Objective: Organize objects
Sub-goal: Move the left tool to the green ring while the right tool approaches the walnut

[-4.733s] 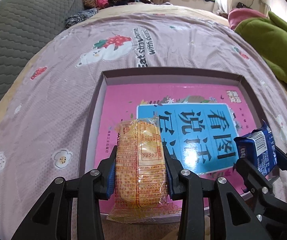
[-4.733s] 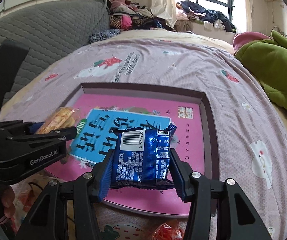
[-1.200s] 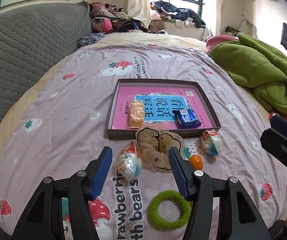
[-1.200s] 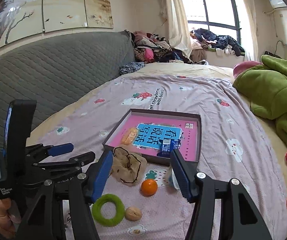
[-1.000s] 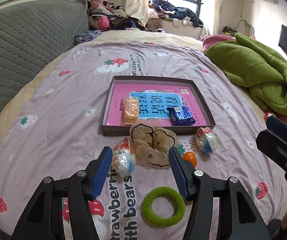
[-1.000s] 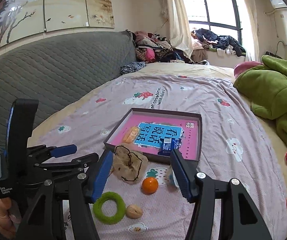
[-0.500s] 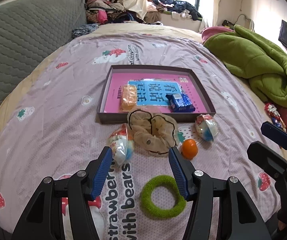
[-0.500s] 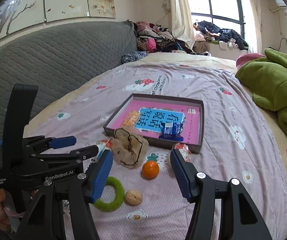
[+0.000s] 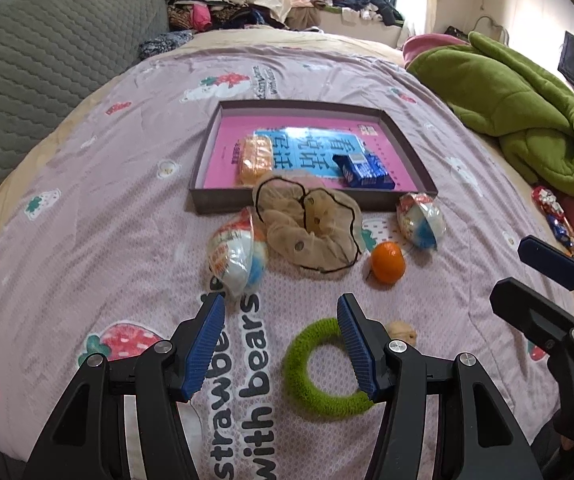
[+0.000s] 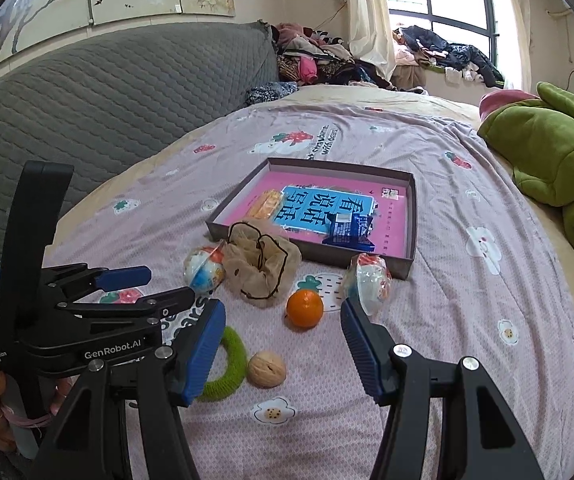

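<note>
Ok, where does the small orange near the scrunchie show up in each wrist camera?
Left wrist: orange centre-right, right of the beige scrunchie.
Right wrist: orange at centre, right of and below the scrunchie.
Shared landmark: the tray beyond it.

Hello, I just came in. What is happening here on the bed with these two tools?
A person holds a gripper in each hand over the bed, tidying small things into the shallow box. An orange snack pack and a blue snack pack already lie inside. The left gripper and right gripper are both open and empty. A scrunchie, orange, walnut, green ring and two wrapped toy eggs wait outside.
</note>
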Demonstrator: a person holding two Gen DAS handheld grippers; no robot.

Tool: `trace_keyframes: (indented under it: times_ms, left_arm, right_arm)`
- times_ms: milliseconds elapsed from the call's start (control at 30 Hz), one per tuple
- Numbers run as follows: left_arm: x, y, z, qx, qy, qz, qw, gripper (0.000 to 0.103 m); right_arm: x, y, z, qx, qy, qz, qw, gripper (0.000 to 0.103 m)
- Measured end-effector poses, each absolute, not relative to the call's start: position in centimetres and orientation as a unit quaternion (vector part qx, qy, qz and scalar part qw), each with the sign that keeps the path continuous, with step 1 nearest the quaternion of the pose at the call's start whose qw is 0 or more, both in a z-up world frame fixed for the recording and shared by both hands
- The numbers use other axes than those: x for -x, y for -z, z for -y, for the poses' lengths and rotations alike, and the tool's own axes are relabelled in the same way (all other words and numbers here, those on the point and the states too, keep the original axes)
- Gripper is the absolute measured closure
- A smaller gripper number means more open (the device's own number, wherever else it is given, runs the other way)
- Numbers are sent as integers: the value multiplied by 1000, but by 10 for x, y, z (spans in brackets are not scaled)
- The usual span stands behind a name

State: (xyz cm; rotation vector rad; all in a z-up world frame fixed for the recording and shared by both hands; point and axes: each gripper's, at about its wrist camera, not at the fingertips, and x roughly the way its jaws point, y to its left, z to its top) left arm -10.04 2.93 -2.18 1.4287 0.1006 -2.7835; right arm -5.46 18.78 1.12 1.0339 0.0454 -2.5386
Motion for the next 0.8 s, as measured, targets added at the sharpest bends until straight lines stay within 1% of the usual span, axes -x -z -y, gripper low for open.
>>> trace_keyframes:
  times_ms: [433,800]
  left_arm:
    - [95,46,-34,-480,877,-21,-2,43]
    - [90,54,-33,-489,872,-16,-4,43]
  right_arm:
    - [52,8,-180,-392,895,-42,207,43]
    - [49,26,-175,-413,882,-65,216,43]
